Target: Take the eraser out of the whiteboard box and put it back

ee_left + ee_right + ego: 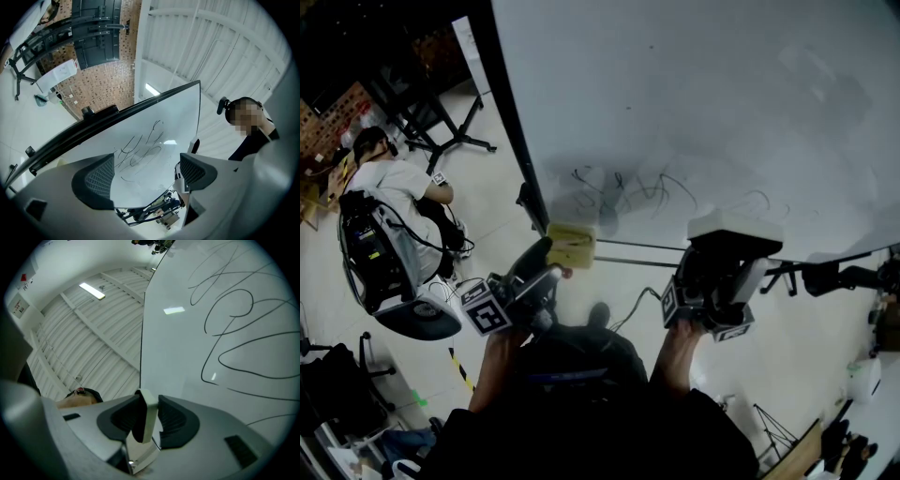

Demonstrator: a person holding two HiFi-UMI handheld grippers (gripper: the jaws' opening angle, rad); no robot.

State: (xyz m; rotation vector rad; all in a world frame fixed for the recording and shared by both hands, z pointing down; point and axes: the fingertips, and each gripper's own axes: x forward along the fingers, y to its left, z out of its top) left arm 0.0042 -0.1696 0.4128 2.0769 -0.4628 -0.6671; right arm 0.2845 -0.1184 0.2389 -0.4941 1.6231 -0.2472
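Eraser point(736, 228) is judged already taken out of the yellowish box point(570, 246), seen at the left just beside the left gripper point(145, 176), whose jaws are spread and empty. Further right, the eraser is clamped in the right gripper point(147, 420) near the scribbled whiteboard point(675, 94); a leftward carry back to the box is called for next

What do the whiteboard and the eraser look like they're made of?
The whiteboard looks smooth, glossy and white, likely coated or laminated, since it mirrors the ceiling light. The eraser is a plain white matte block, perhaps plastic or foam; I cannot tell which.
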